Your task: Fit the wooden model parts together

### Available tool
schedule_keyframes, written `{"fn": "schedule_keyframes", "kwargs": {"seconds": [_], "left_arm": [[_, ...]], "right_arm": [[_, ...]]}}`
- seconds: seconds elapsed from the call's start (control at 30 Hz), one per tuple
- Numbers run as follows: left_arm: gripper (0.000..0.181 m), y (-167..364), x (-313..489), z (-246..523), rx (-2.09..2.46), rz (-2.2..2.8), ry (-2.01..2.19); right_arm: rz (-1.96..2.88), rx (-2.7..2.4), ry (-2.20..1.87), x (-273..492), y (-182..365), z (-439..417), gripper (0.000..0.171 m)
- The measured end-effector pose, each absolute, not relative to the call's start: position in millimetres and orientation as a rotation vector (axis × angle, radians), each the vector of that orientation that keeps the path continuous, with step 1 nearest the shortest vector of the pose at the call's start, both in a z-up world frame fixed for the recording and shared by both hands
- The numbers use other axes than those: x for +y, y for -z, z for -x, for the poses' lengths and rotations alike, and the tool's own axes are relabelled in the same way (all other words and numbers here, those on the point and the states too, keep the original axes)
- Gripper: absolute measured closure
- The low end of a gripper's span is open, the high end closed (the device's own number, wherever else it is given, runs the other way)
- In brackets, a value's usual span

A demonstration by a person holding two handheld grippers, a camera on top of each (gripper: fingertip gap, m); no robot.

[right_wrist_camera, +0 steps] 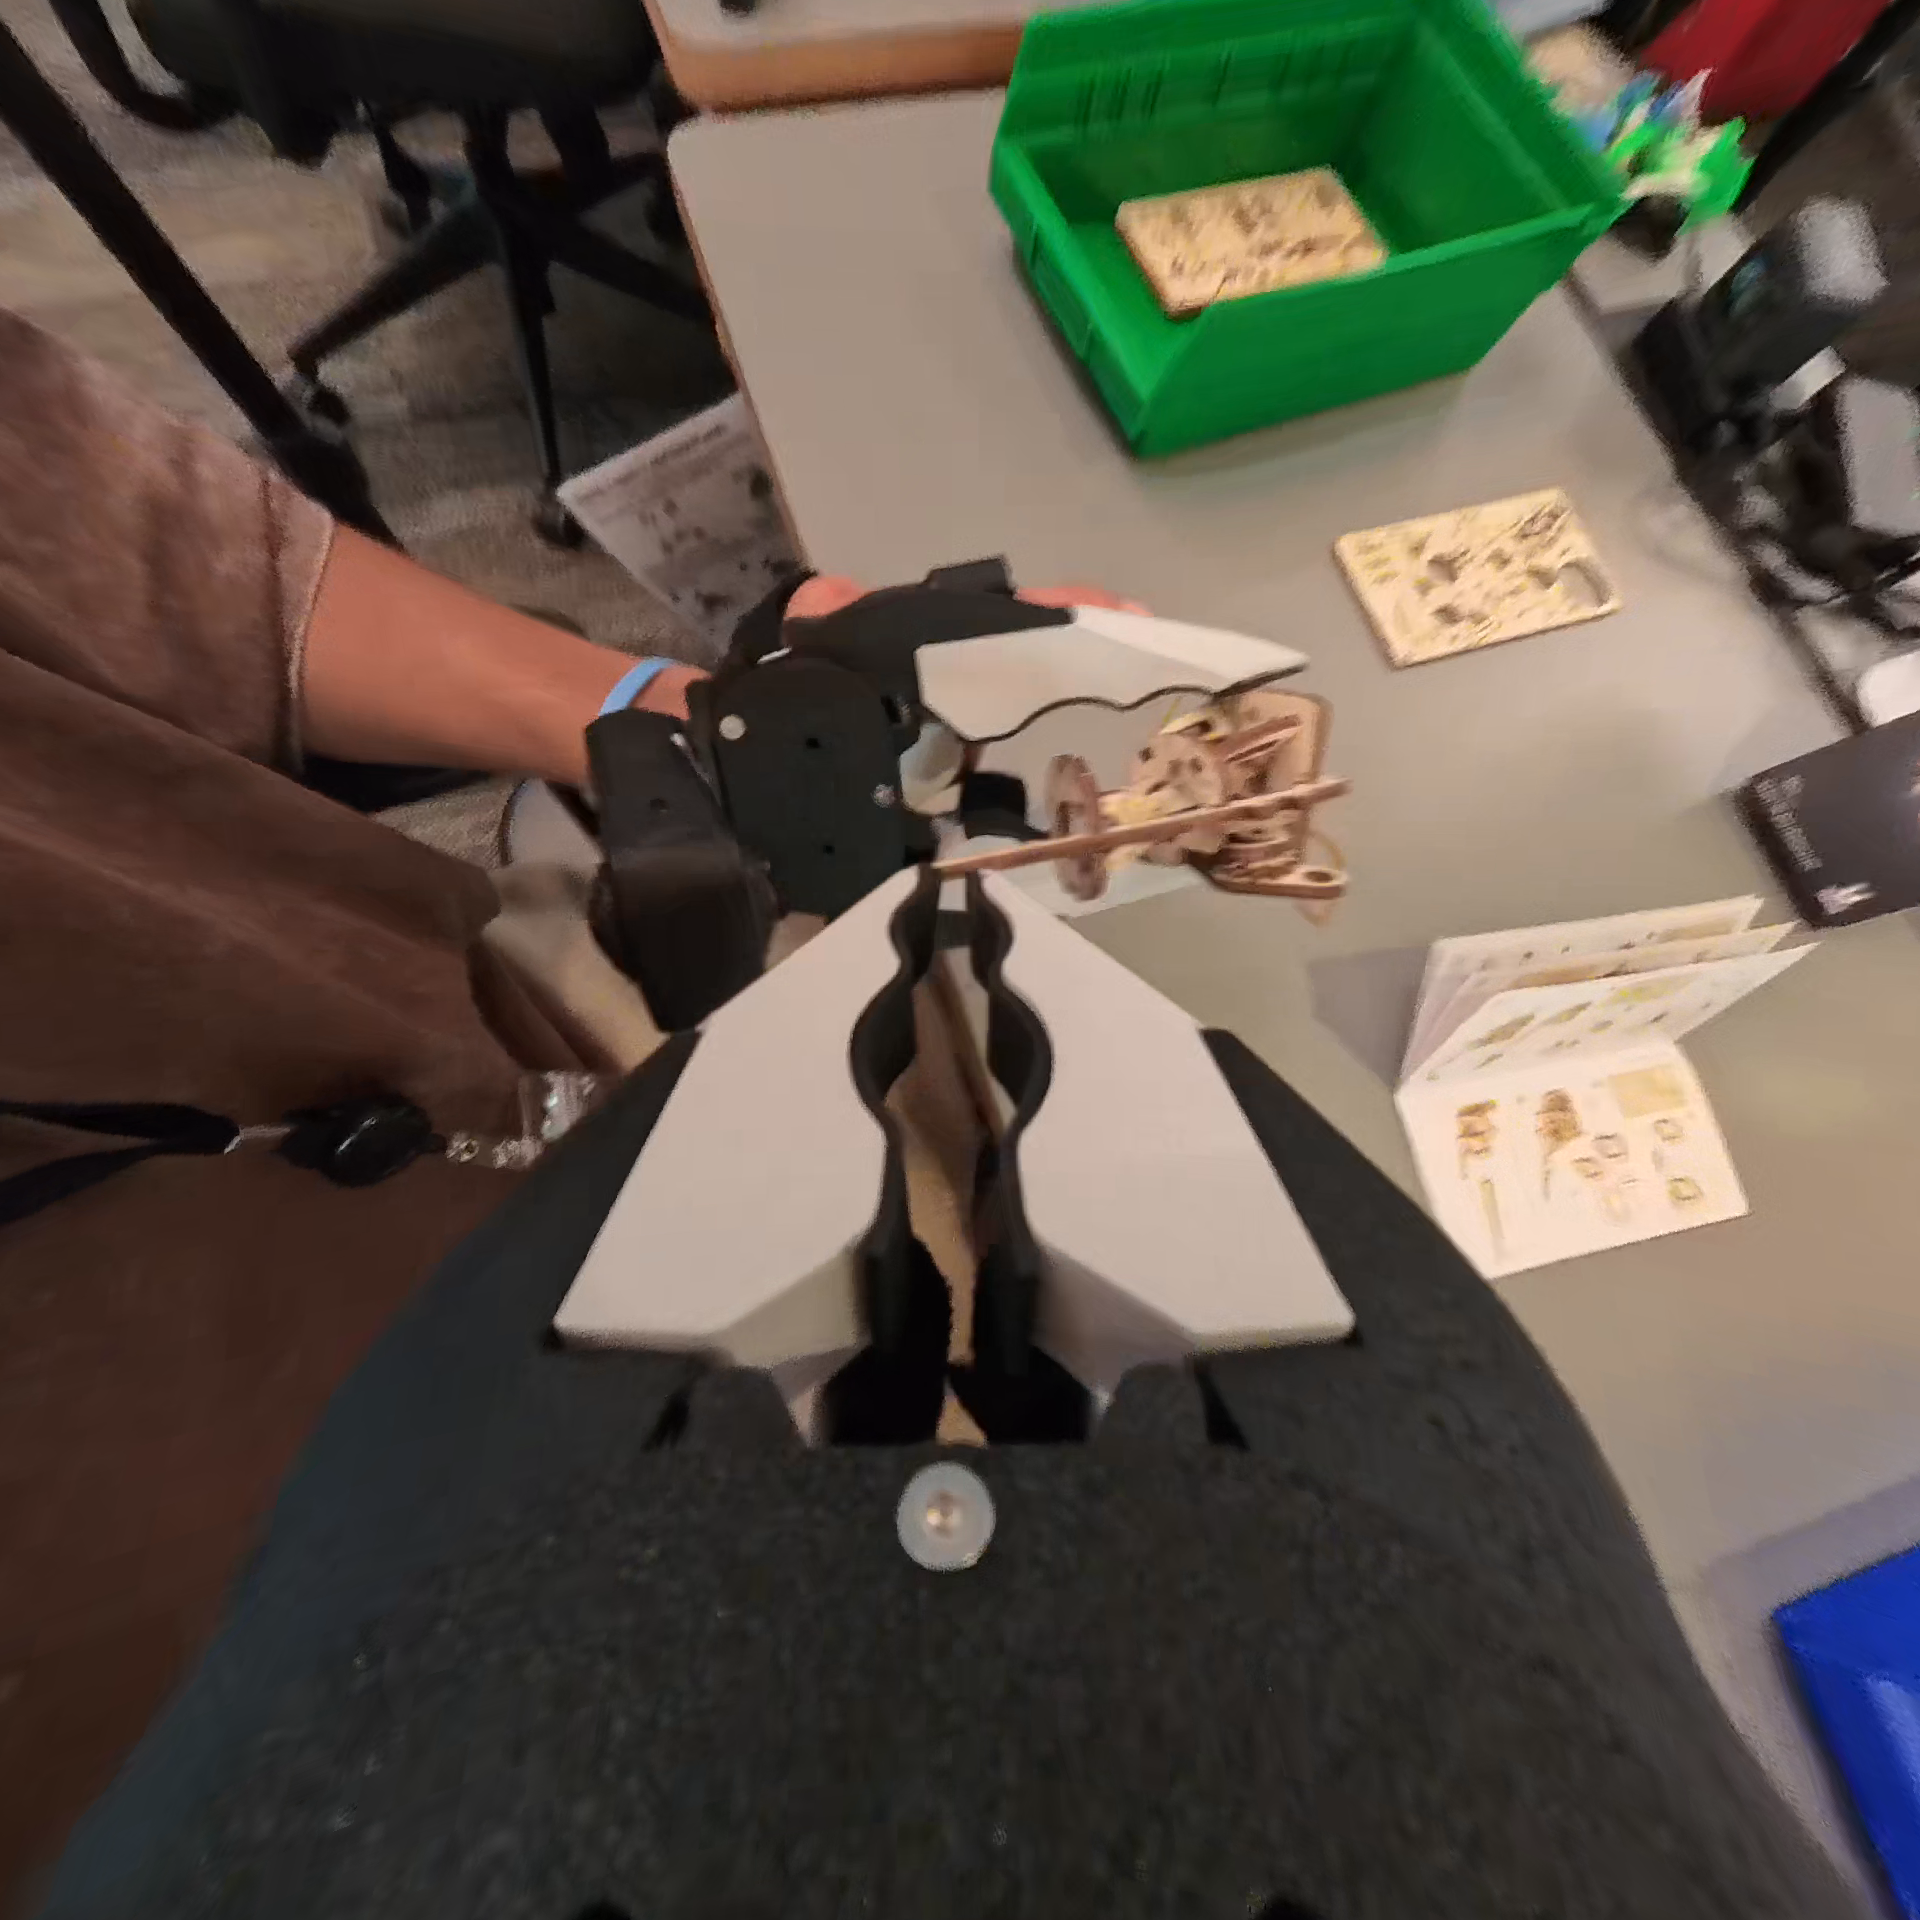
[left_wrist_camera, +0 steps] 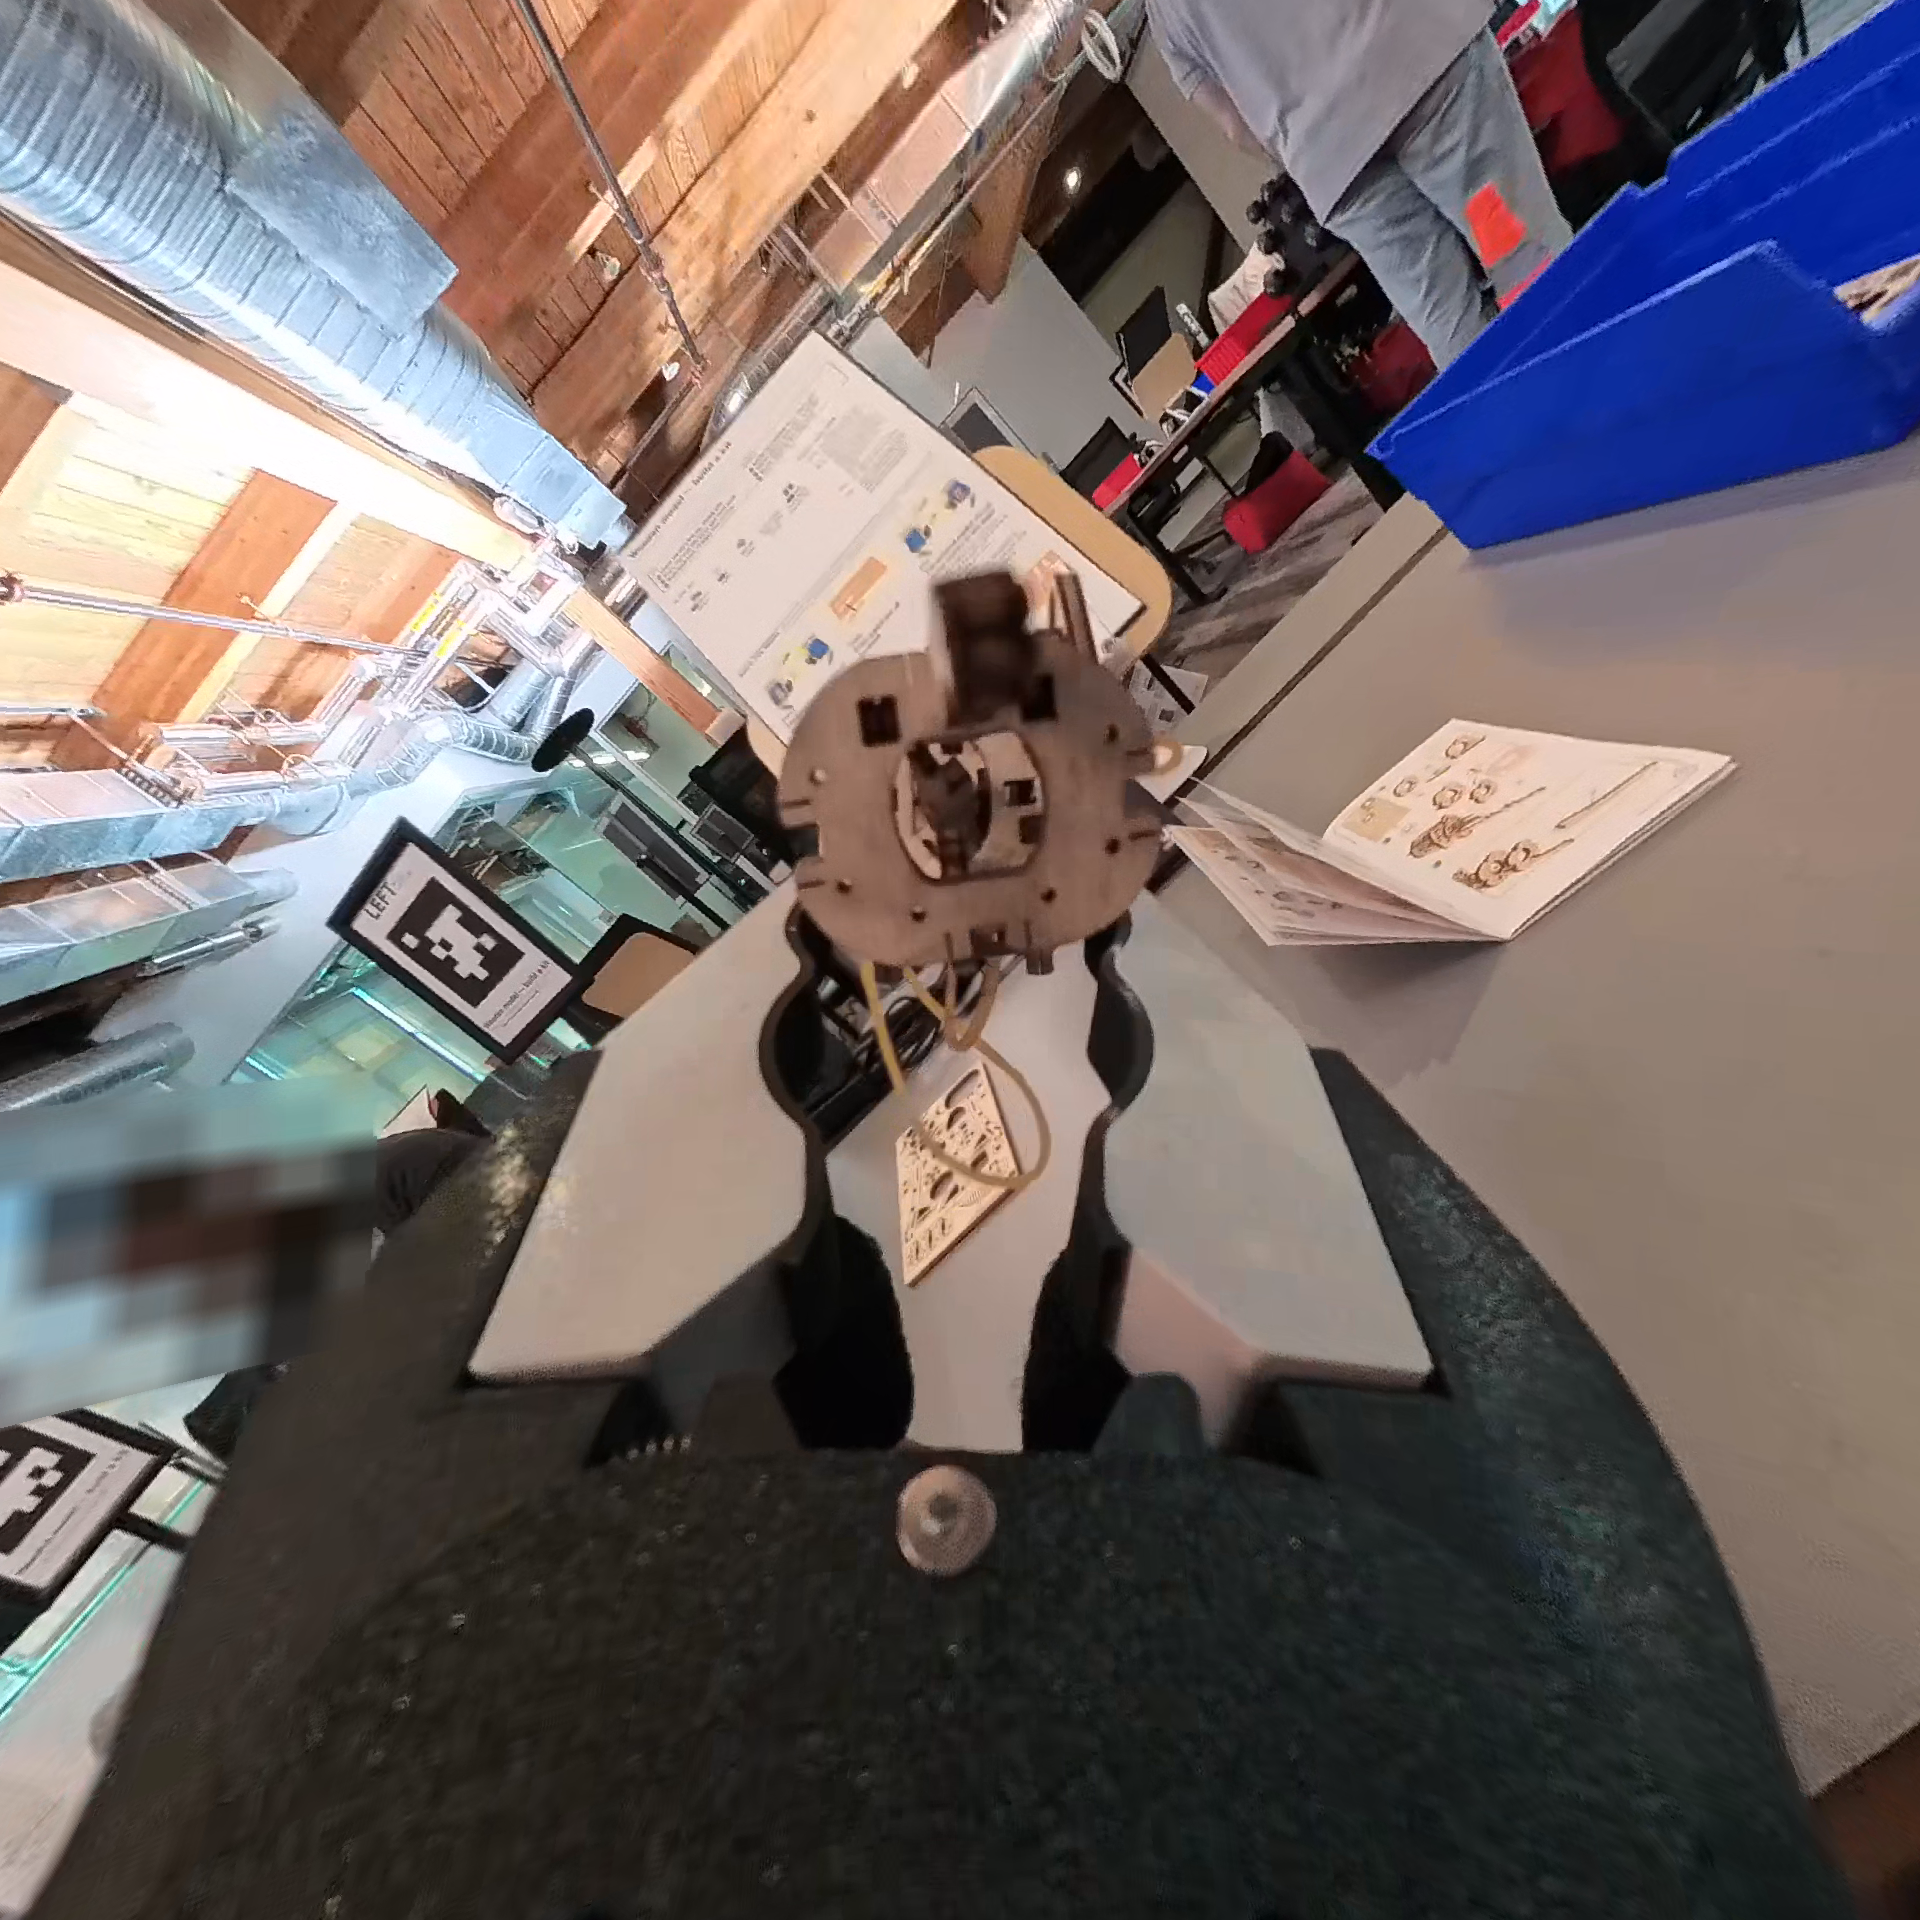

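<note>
Wooden model assembly (left_wrist_camera: 966, 790) hangs in the air above the grey table (left_wrist_camera: 1558, 1039), pinched in the left gripper (left_wrist_camera: 961, 940). Right gripper (right_wrist_camera: 948, 883) has its fingers pressed on a thin wooden rod (right_wrist_camera: 1039, 852) running through the model. Beyond it sits a green bin (right_wrist_camera: 1299, 343); nearer, an open booklet (right_wrist_camera: 1569, 1122).

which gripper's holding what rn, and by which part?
Left gripper clamps the wooden model assembly around its geared middle. Right gripper pinches the near tip of the model's long wooden axle.
</note>
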State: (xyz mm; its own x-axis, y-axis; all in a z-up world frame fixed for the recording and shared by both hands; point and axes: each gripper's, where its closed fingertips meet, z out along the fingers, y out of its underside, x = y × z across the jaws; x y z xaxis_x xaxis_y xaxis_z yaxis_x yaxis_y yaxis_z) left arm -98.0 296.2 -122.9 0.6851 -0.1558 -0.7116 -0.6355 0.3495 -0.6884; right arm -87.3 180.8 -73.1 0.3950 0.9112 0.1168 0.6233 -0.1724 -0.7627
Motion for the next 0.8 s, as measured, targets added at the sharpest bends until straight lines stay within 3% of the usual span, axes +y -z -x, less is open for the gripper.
{"fn": "schedule_keyframes", "kwargs": {"seconds": [0.03,0.17,0.23,0.37,0.5,0.63,0.8], "left_arm": [[0.134,120.7,295.2,98.3,0.786,1.194,-0.344],[0.134,108.8,284.3,94.5,0.752,1.154,-0.241],[0.134,102.1,275.1,89.9,0.742,1.128,-0.175],[0.134,92.8,251.3,74.8,0.785,1.030,-0.085],[0.134,97.4,227.1,53.9,0.887,0.963,0.077],[0.134,101.4,218.6,45.1,0.917,0.989,0.233],[0.133,111.5,215.6,36.5,0.963,1.035,0.360]], "right_arm": [[1.847,-1.286,-0.466,187.9,65.4,83.8,0.162],[1.677,-1.130,-0.474,230.2,50.1,65.4,0.158],[1.662,-1.038,-0.591,253.8,58.2,55.9,0.147],[1.698,-0.825,-1.493,253.1,65.4,56.9,0.121],[1.644,-0.759,-2.243,232.8,69.9,49.7,0.108],[1.675,-0.843,-2.435,209.8,94.4,52.4,0.099],[1.646,-0.823,-2.531,202.1,108.3,55.4,0.100]]}}
